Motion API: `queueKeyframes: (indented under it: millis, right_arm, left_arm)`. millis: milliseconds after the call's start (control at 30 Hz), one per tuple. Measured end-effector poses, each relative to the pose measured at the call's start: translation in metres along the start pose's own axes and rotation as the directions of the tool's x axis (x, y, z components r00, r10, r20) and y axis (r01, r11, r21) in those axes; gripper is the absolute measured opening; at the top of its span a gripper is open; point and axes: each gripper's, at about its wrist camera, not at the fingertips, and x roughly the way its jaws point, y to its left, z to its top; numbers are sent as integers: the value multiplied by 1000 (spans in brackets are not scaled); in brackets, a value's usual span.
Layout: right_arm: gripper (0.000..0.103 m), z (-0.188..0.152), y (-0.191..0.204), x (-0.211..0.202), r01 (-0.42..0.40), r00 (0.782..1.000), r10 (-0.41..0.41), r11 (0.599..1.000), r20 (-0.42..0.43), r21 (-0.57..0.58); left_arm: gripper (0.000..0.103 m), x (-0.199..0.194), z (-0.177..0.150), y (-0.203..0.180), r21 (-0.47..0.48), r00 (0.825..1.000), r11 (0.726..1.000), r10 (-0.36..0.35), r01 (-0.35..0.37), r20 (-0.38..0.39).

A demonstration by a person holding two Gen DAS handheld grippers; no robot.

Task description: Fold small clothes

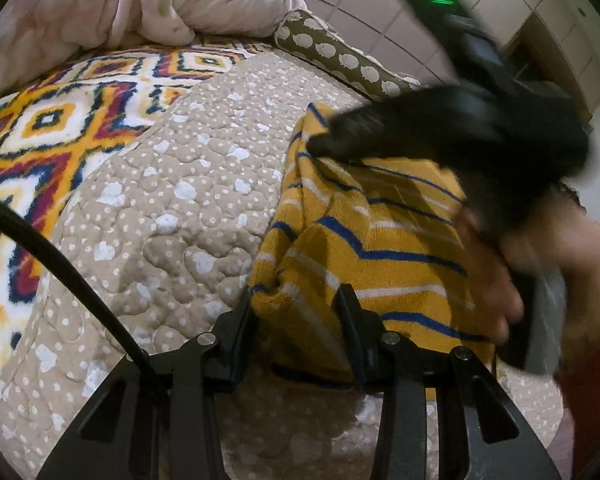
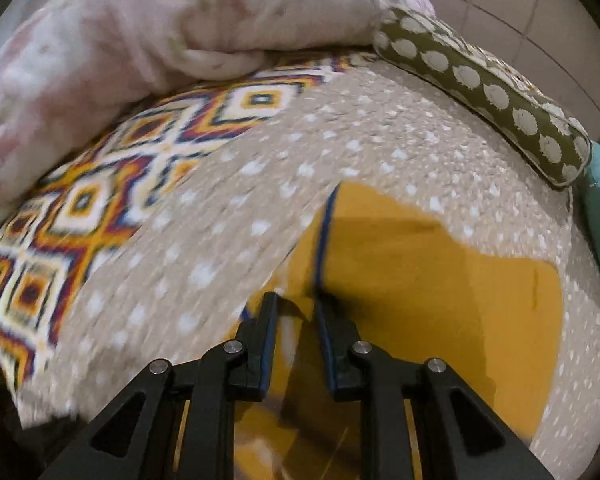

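A beige dotted quilt (image 2: 380, 140) covers the bed; a diamond-patterned blanket (image 2: 100, 200) lies on its left part, a pink duvet (image 2: 160, 20) heaped behind; pale tiled wall (image 2: 520, 8) rises beyond the quilt

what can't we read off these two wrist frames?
- Left wrist view: right gripper motion-blurred; its closure on the yellow striped garment is unclear.
- Right wrist view: garment smeared; stripes unreadable.
- Both views: garment's near edge hidden behind the fingers.

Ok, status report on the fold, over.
Left gripper and right gripper both pinching the striped yellow garment. It's lifted off the dotted quilt. Nothing blocking.
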Motion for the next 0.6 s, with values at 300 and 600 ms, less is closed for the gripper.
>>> queueKeyframes:
  millis: [300,600]
  right_arm:
    - [19,39,7,31,89,994,-92,995,-54,-54]
    - [34,4,-23,-72,50,993,-57,996,106,69]
  left_arm:
    - [40,-4,0,2,-15,1000,1000,-20,20,7]
    - [43,-37,13,28,-90,995,996,13,-4,98]
